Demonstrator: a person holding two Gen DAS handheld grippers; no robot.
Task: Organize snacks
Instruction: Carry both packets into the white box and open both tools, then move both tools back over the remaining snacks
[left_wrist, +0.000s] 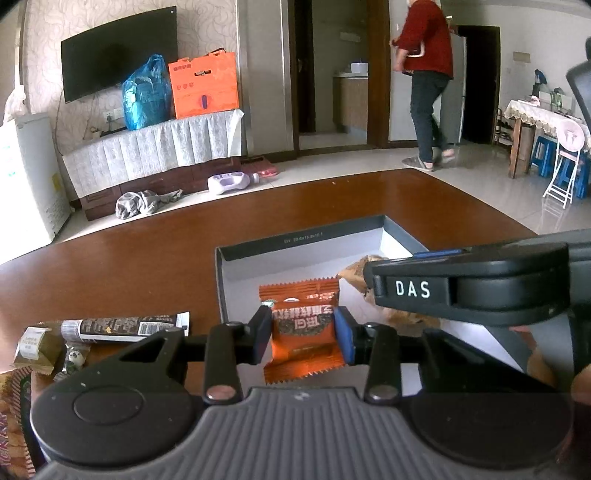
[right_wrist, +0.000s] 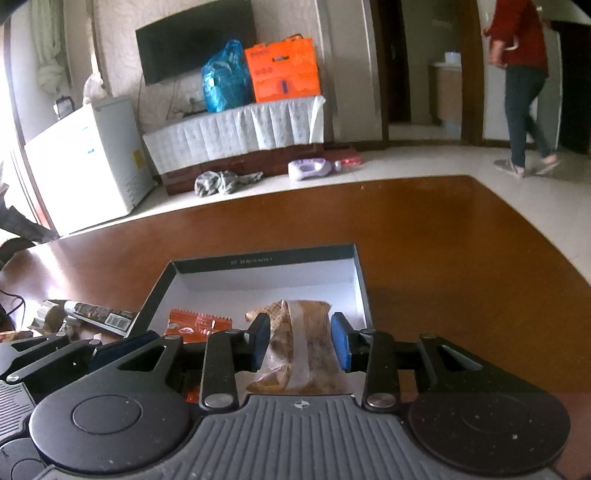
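Presently both packets sit over the box (left_wrist: 295, 247) — left gripper (left_wrist: 303, 334) brackets the orange packet (left_wrist: 301, 325), right gripper (right_wrist: 300, 341) the brown pastry (right_wrist: 306, 347), grips slackening.

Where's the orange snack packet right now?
In the left wrist view, the orange packet sits between the left gripper jaws, over the open box.

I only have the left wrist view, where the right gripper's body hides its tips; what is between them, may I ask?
Observer: A clear-wrapped pastry lies between the right gripper's pads; whether they press it, I cannot tell.
Operator: Thank you. Is it inside the box?
Observer: Yes, over the box's floor, near its right wall.
Operator: Does it touch the orange packet?
Observer: The orange packet's far end stands apart; white floor shows between.
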